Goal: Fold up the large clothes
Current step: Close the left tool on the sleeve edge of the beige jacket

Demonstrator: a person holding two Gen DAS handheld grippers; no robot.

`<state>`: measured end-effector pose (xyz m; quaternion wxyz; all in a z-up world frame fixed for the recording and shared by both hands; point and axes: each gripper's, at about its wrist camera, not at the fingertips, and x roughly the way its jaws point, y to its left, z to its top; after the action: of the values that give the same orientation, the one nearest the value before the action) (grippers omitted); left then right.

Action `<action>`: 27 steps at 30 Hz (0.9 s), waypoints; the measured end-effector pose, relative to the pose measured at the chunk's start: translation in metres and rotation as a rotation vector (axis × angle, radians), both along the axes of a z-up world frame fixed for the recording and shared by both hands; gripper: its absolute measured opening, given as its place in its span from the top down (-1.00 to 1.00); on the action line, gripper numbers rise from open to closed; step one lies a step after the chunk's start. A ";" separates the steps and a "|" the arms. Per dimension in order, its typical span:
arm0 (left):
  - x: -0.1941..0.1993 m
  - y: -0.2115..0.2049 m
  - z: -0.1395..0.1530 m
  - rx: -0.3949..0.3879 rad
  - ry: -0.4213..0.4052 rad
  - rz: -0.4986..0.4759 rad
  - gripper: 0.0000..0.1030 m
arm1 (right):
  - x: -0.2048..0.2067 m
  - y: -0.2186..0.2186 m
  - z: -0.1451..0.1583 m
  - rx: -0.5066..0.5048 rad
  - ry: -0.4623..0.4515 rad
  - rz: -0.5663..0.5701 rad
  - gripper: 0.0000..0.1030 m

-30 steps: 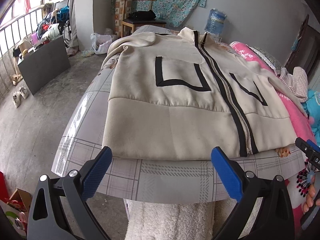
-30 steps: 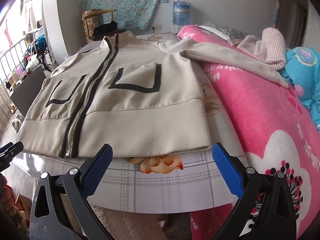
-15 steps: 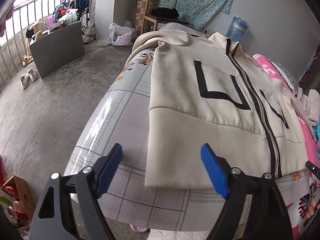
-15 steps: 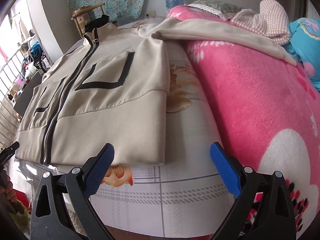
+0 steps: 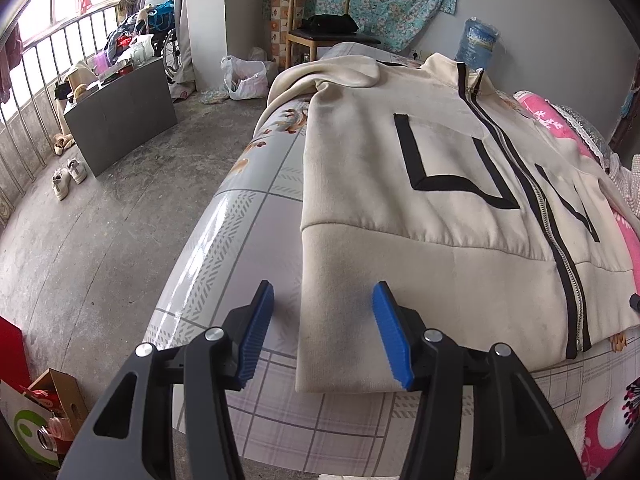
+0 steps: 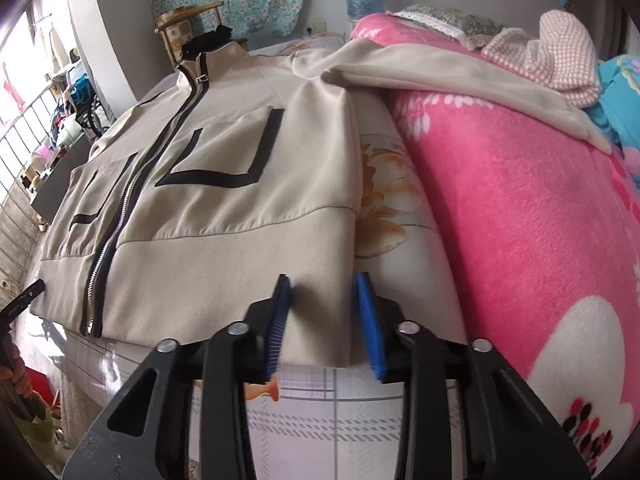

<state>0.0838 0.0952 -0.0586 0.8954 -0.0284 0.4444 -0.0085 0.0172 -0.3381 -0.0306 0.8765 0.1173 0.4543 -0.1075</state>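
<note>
**Both grippers closing over the jacket's hem corners**

A bed (image 5: 256, 224) with a glossy grey checked cover carries the work. Along its right side, seen from the foot, lies a thick pink blanket (image 6: 520, 208) with white flower shapes.

The cream jacket (image 5: 400, 200) is spread flat, front up, over the middle of the bed, collar toward the far end and hem along the near edge. Its zip, edged in black, is closed, with black angular trim on either side of it. One sleeve drapes over the far left edge of the bed; the other lies across the pink blanket.

The left gripper (image 5: 323, 334) stands at the jacket's near left hem corner. Its jaws are closing, half apart, with the corner between them; the blue pads are not yet pressing on the cloth.

The right gripper (image 6: 326, 324) stands at the near right hem corner. Its jaws are closing and narrower, the corner between them; the left pad lies on the fabric, the right pad just off the side edge, so no clamp shows yet.
</note>
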 end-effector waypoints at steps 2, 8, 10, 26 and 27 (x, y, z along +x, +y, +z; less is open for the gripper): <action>0.001 -0.002 0.000 0.004 -0.011 -0.008 0.28 | 0.003 0.003 -0.004 -0.026 0.008 -0.006 0.71; -0.003 -0.013 0.013 0.073 -0.048 -0.035 0.90 | -0.008 0.004 0.021 -0.040 -0.061 0.013 0.95; -0.013 -0.013 0.028 0.074 -0.087 -0.050 0.91 | -0.015 0.005 0.036 -0.054 -0.091 0.023 0.95; -0.090 0.010 0.027 0.005 0.001 -0.052 0.84 | -0.087 0.016 0.026 -0.052 -0.019 0.030 0.87; -0.088 0.013 0.025 -0.015 0.012 -0.052 0.82 | -0.086 0.015 0.023 -0.062 -0.005 0.025 0.75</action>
<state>-0.0045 0.1083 -0.0338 0.8918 -0.0238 0.4504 -0.0350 -0.0684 -0.3233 -0.0079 0.8821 0.0847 0.4500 -0.1104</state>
